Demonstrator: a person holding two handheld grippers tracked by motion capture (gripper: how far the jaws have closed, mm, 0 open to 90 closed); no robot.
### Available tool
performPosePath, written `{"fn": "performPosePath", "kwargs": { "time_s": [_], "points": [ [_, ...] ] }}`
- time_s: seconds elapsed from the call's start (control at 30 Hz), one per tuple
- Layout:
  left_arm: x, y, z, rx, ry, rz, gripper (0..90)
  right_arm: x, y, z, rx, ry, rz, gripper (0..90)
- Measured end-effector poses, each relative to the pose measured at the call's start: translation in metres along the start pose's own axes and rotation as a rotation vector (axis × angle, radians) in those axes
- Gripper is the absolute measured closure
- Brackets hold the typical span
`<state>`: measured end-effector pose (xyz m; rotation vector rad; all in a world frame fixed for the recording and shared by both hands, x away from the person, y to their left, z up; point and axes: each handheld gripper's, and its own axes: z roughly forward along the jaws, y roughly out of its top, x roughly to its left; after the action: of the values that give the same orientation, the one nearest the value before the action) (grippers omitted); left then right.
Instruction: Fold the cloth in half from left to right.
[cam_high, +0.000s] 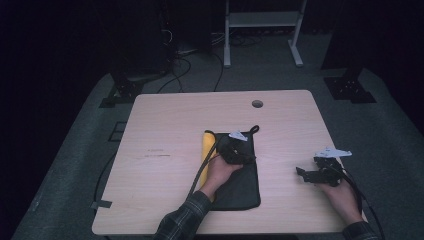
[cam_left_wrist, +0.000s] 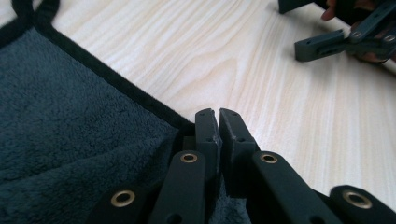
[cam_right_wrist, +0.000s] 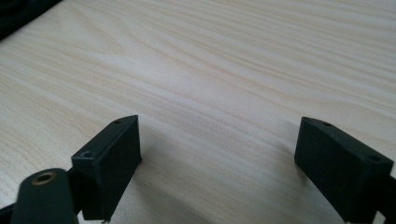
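Two pairs of tongs are at work over a light wooden surface (cam_high: 165, 125). The left tongs (cam_left_wrist: 217, 122) have their jaws pressed together at the right-hand edge of a dark grey fleecy cloth with black trim (cam_left_wrist: 70, 140); the jaws sit right on the trimmed border, and cloth shows beneath them, but whether the edge is actually pinched between them I cannot tell. In the high view the left tongs (cam_high: 239, 150) rest on the upper right part of that cloth (cam_high: 240, 190), which lies flat near the middle of the surface. A yellow strip of fabric (cam_high: 205, 150) peeks out along the cloth's left edge, and a black loop (cam_high: 254, 129) sticks out from its top right corner.

The right tongs (cam_right_wrist: 217, 154) have their jaws wide apart with bare wood between them. In the high view the right tongs (cam_high: 307, 173) lie well to the right of the cloth, near the surface's front right corner.

Left of the cloth and beyond its top edge the wood is bare, up to a small round hole (cam_high: 257, 104) near the far edge.
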<state>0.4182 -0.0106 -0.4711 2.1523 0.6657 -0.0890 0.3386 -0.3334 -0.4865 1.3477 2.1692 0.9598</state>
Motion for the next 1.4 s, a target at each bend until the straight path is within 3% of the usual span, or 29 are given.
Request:
{"fn": "performPosePath", "kwargs": {
  "time_s": [0.17,0.2,0.23,0.37,0.4,0.43,0.47,0.5,0.53,0.6,0.63,0.87,1.03,1.4],
  "points": [
    [-0.003,0.001,0.0,0.0,0.0,0.017,80.7,0.0,0.0,0.0,-0.001,0.002,-0.003,13.6],
    [-0.004,0.002,-0.002,-0.006,-0.004,0.018,76.9,0.0,0.0,0.0,-0.001,0.002,-0.003,13.5],
    [-0.006,0.004,-0.008,-0.029,-0.005,0.024,66.8,0.0,0.0,0.0,-0.001,0.002,-0.004,13.5],
    [-0.008,0.005,-0.021,-0.053,-0.011,0.021,51.2,0.0,0.0,0.0,0.0,0.002,-0.003,13.5],
    [-0.009,0.004,-0.032,-0.056,0.002,0.026,47.2,0.0,0.0,0.0,-0.001,0.003,-0.006,13.5],
    [-0.009,0.004,-0.032,-0.056,0.002,0.026,42.7,0.0,0.0,0.0,-0.001,0.003,-0.006,13.5],
    [-0.01,0.003,-0.037,-0.057,0.011,0.026,42.7,0.0,0.0,0.0,-0.001,0.005,-0.008,13.5],
    [-0.009,0.0,-0.049,-0.053,0.029,0.029,33.9,-0.001,0.0,0.0,0.0,0.007,-0.01,13.5],
    [-0.009,0.0,-0.049,-0.053,0.029,0.029,30.5,-0.001,0.0,0.0,0.0,0.007,-0.01,13.5],
    [-0.009,-0.004,-0.059,-0.056,0.054,0.033,26.1,-0.001,0.0,0.0,-0.001,0.007,-0.011,13.5],
    [-0.008,-0.011,-0.07,-0.066,0.085,0.034,19.7,-0.001,0.0,0.0,0.0,0.007,-0.01,13.3],
    [-0.006,-0.036,-0.101,-0.051,0.17,0.067,9.2,0.0,0.0,0.0,0.001,0.006,-0.01,13.3],
    [0.001,-0.058,-0.119,-0.041,0.241,0.061,2.3,-0.001,0.0,0.0,0.0,0.013,-0.013,13.3],
    [0.009,-0.094,-0.149,0.007,0.336,0.07,0.0,0.002,0.009,-0.002,0.013,0.053,-0.03,13.4]
  ]
}}
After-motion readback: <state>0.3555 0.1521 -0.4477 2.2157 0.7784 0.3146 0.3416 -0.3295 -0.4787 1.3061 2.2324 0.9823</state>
